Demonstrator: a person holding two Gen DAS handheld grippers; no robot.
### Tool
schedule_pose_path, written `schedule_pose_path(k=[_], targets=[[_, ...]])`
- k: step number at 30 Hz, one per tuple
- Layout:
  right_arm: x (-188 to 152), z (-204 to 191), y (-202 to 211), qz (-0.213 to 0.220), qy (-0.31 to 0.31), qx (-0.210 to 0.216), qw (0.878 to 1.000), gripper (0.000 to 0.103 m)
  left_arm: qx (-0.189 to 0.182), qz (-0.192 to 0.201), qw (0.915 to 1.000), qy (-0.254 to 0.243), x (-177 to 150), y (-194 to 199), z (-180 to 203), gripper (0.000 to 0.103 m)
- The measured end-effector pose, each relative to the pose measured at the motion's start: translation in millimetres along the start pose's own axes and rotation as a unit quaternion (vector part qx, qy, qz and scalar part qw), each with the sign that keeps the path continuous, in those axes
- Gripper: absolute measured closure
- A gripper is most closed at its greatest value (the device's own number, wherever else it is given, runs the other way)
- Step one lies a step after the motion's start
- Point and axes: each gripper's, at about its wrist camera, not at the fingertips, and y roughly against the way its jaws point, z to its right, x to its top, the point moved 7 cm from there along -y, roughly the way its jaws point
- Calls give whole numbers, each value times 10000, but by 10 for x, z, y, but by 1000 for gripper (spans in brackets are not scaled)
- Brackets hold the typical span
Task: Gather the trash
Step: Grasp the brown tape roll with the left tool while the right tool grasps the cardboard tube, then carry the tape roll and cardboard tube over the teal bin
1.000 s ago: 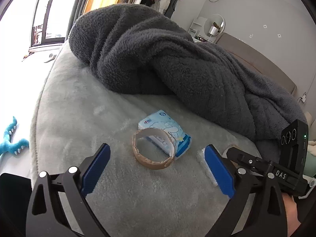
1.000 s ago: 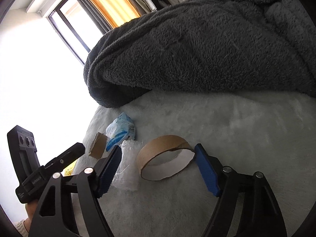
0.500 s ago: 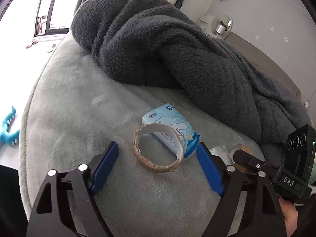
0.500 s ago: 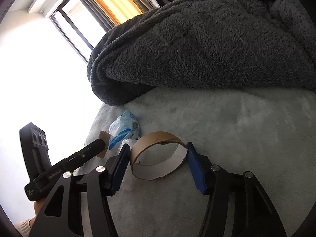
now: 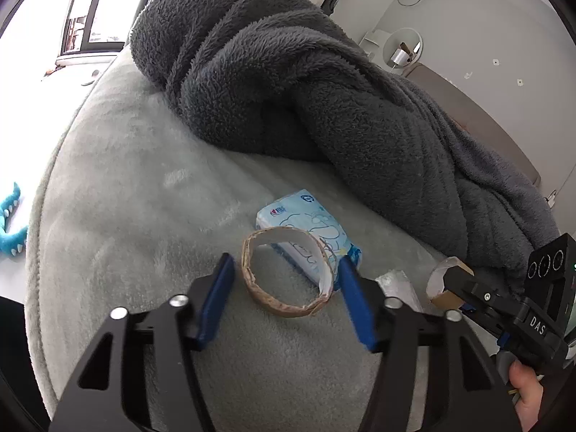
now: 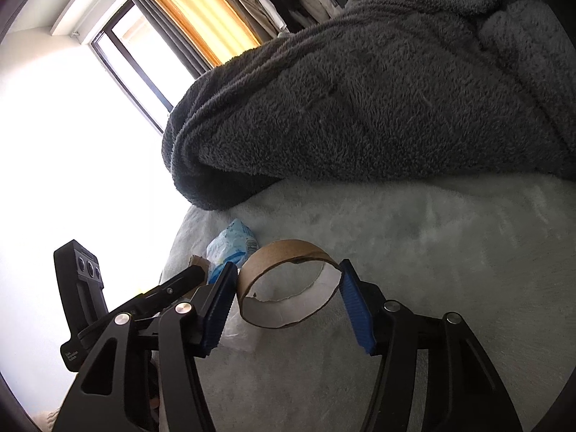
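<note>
Left wrist view: the left gripper (image 5: 286,288) is closing, its blue fingers (image 5: 216,298) flanking a torn cardboard ring (image 5: 288,270) on the bed (image 5: 126,216), not yet pressing it. The thin ring could buckle or slip out. At 12 o'clock a blue tissue pack (image 5: 309,223) is lying; beyond, a grey blanket (image 5: 306,90). Right wrist view: the right gripper (image 6: 286,300) is clasping a second cardboard ring (image 6: 288,284).

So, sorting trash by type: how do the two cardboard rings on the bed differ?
The left ring has a ragged, frayed rim; the right ring looks smoother and taller-walled. The left ring lies against a blue tissue pack; the right ring lies beside clear plastic wrap. Both are brown outside, white inside.
</note>
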Motion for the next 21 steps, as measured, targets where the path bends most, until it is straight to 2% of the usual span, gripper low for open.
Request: schedule_pose_path(k=[2, 9, 16, 21], targets=[[7, -22, 31, 25, 40, -91, 9999, 44, -22, -18, 10000, 29, 1, 1, -6, 52], [-31, -151, 219, 158, 7, -303, 9994, 44, -233, 77, 9997, -27, 7, 118, 45, 53], [-167, -296, 460, 320, -67, -708, 9970, 44, -363, 207, 9985, -359, -86, 399, 143, 53], [-295, -404, 677, 457, -85, -1042, 9935, 44, -224, 253, 9956, -875, -147, 592, 237, 53]])
